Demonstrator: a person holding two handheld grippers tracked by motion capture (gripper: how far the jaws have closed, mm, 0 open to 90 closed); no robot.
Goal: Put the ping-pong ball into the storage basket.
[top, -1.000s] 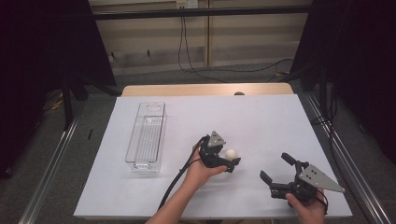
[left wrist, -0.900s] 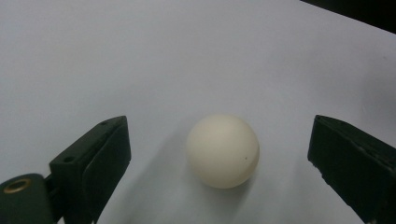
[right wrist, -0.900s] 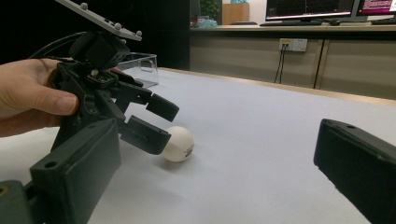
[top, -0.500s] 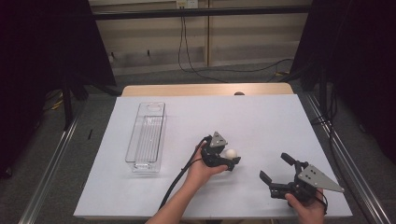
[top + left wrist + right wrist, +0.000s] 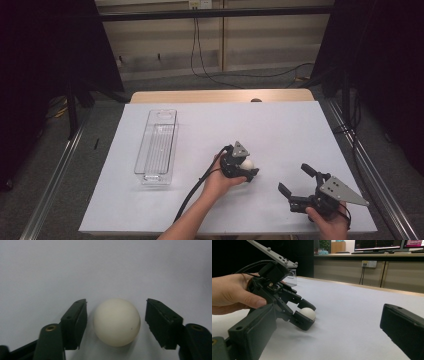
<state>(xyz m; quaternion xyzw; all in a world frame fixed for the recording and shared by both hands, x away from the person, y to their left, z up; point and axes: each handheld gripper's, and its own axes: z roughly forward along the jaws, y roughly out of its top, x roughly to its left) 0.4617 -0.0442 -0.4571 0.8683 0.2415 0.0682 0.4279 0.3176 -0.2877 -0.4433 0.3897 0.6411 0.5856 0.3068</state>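
Left gripper (image 5: pixel 116 322) has just been closing around the white ball (image 5: pixel 116 322) right of the clear tray (image 5: pixel 157 147), pads not touching yet, so an off-centre squeeze could squirt it away.

Smooth matt white ball (image 5: pixel 116 322), clear glossy plastic tray (image 5: pixel 157 146), matt white table (image 5: pixel 280 125)

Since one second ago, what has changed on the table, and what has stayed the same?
The left claw has just been closing its jaws around the small white ball; a narrow gap remains on each side, so nothing is gripped yet. The ball, the open right claw and the clear plastic tray stayed in place.
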